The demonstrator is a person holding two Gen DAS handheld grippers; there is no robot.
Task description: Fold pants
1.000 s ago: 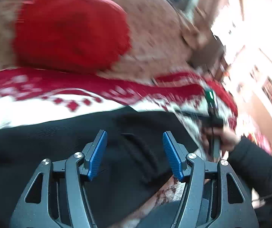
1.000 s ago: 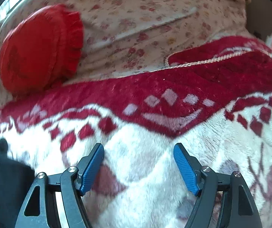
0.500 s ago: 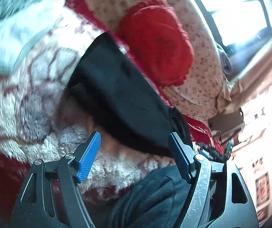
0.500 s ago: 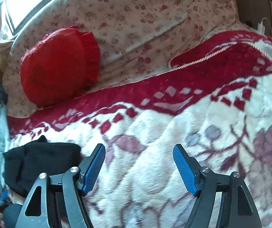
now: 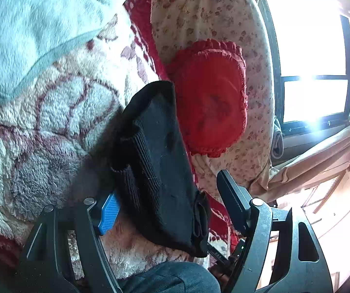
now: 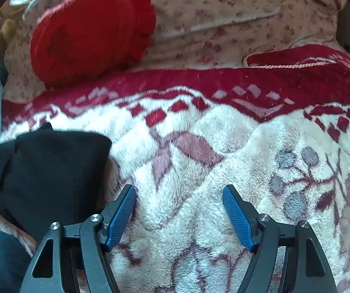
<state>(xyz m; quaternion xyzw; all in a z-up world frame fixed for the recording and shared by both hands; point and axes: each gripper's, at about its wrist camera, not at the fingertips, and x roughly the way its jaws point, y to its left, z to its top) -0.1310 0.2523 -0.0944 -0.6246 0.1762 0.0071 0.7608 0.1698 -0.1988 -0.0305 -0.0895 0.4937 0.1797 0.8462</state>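
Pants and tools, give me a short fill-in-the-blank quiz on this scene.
1. The folded pants are ____ in colour.
2. The pants lie on a red and white ____.
3. The round cushion behind them is ____.
4. The right tool holds ____.

Missing words: black; blanket; red; nothing
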